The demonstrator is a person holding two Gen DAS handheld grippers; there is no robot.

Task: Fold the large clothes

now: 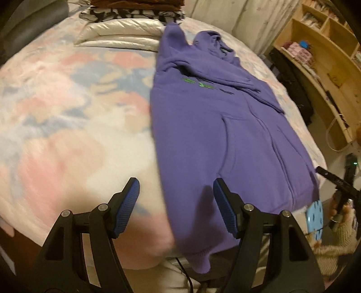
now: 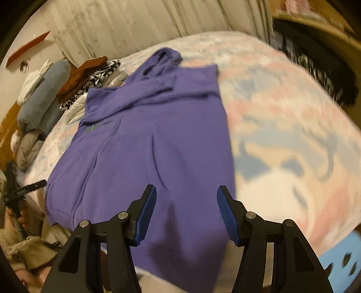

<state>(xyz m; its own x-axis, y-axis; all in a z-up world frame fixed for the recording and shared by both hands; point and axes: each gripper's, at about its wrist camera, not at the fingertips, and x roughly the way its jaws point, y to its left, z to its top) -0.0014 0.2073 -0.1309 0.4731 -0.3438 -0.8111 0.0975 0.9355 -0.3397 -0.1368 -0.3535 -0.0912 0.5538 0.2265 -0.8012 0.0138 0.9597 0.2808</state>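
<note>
A purple hoodie (image 1: 214,126) lies flat on the bed, front up, with green chest lettering, a kangaroo pocket and its sleeves folded across the chest. Its hem hangs over the bed's near edge. It also shows in the right wrist view (image 2: 146,146). My left gripper (image 1: 176,191) is open and empty above the hem's left corner. My right gripper (image 2: 186,202) is open and empty above the hem's right part. Each gripper shows at the edge of the other's view, the right gripper (image 1: 338,187) and the left gripper (image 2: 18,193).
The bed has a pastel pink, blue and white blanket (image 1: 67,112). A pile of folded clothes (image 1: 135,9) and a shiny white jacket (image 1: 121,31) lie at the far end. Wooden shelves (image 1: 327,56) stand to the right. A light blue stool (image 2: 343,259) is near the bed.
</note>
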